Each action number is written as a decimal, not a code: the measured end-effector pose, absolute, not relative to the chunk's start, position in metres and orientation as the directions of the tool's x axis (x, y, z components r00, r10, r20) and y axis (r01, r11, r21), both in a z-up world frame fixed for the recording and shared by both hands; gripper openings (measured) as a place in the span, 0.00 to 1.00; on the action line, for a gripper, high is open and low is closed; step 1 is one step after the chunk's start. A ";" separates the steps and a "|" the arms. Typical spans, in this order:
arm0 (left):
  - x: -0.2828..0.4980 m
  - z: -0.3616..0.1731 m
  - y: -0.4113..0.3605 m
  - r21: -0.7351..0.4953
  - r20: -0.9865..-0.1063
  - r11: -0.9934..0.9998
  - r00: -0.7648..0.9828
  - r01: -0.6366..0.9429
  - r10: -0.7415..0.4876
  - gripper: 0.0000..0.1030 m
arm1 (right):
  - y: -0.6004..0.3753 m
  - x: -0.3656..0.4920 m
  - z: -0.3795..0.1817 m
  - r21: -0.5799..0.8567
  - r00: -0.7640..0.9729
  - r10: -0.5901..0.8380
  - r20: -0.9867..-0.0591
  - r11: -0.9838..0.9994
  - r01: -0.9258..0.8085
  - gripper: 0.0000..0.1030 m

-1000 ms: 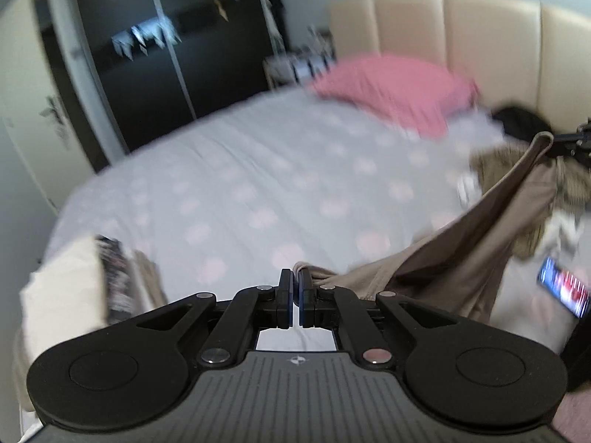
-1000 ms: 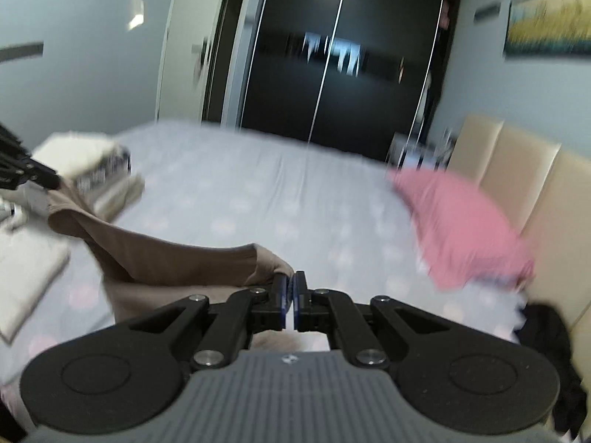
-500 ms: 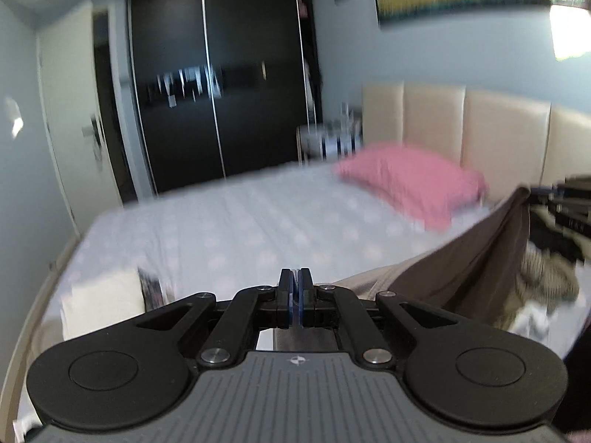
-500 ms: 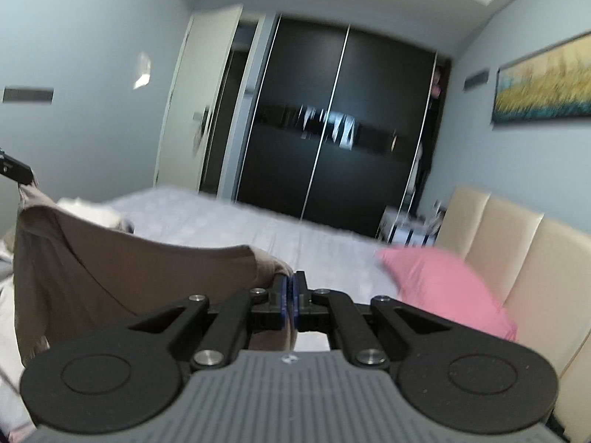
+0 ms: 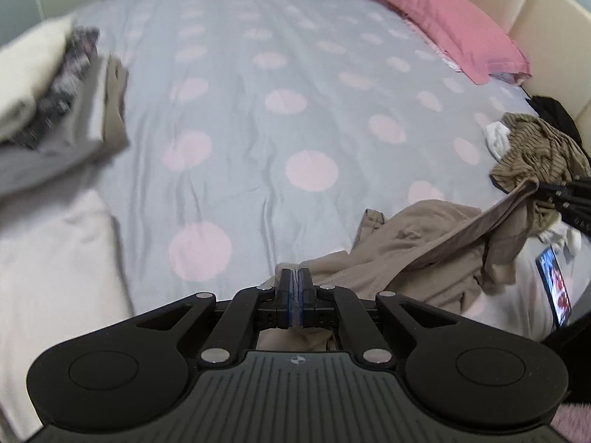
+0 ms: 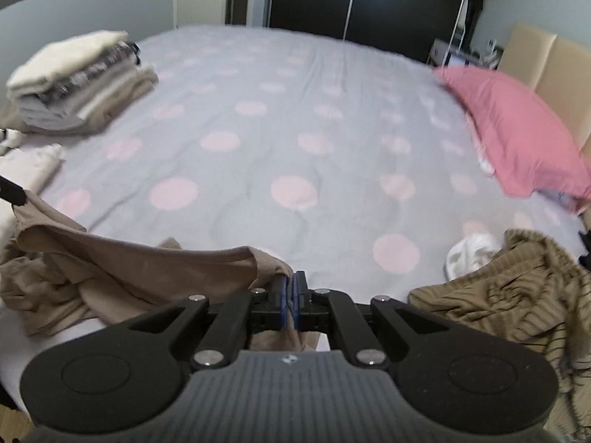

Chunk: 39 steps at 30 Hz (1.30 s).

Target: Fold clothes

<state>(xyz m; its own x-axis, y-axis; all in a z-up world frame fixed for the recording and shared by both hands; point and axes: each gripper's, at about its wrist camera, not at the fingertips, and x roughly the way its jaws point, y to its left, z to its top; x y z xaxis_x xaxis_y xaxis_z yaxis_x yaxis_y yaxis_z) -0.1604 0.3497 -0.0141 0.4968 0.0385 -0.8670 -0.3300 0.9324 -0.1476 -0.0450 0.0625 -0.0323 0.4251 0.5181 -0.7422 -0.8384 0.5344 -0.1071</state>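
A tan garment (image 5: pixel 424 243) hangs between my two grippers low over the near edge of the bed, with its lower part bunched on the sheet. My left gripper (image 5: pixel 294 280) is shut on one end of it. My right gripper (image 6: pixel 290 288) is shut on the other end (image 6: pixel 147 269). The right gripper's tip shows at the right edge of the left wrist view (image 5: pixel 565 192). The left gripper's tip shows at the left edge of the right wrist view (image 6: pixel 11 192).
The bed has a grey sheet with pink dots (image 5: pixel 280 103). A stack of folded clothes (image 6: pixel 74 81) lies at the far left. A striped olive garment (image 6: pixel 517 295) and a white item (image 6: pixel 469 254) lie right. A pink pillow (image 5: pixel 450 26) is by the headboard. A phone (image 5: pixel 554 284) lies at the right.
Both grippers have swung down from high in the air to low over the bed. The tan garment has come down with them and now bunches on the sheet.
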 end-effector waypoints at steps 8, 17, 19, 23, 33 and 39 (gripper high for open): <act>-0.132 -0.051 0.371 -0.297 -0.817 0.883 0.576 -0.364 -0.037 0.08 | 0.071 -0.003 -0.076 -0.099 0.440 0.446 -0.780 0.607 -0.789 0.04; -0.127 -0.066 0.380 -0.278 -0.823 0.874 0.568 -0.398 -0.002 0.31 | 0.059 0.015 -0.096 -0.080 0.428 0.382 -0.819 0.663 -0.744 0.04; -0.127 -0.077 0.380 -0.275 -0.841 0.872 0.541 -0.406 -0.013 0.36 | 0.059 0.015 -0.097 -0.073 0.422 0.383 -0.822 0.664 -0.744 0.04; -0.126 -0.098 0.385 -0.303 -0.860 0.842 0.509 -0.446 -0.040 0.38 | 0.061 0.015 -0.098 -0.075 0.422 0.386 -0.820 0.659 -0.748 0.05; -0.123 -0.104 0.382 -0.374 -0.845 0.801 0.528 -0.466 -0.087 0.08 | 0.044 0.029 -0.092 0.074 0.368 0.444 -0.817 0.713 -0.697 0.17; -0.131 -0.078 0.381 -0.330 -0.818 0.808 0.575 -0.489 0.014 0.01 | 0.023 0.036 -0.081 0.206 0.349 0.496 -0.795 0.763 -0.613 0.33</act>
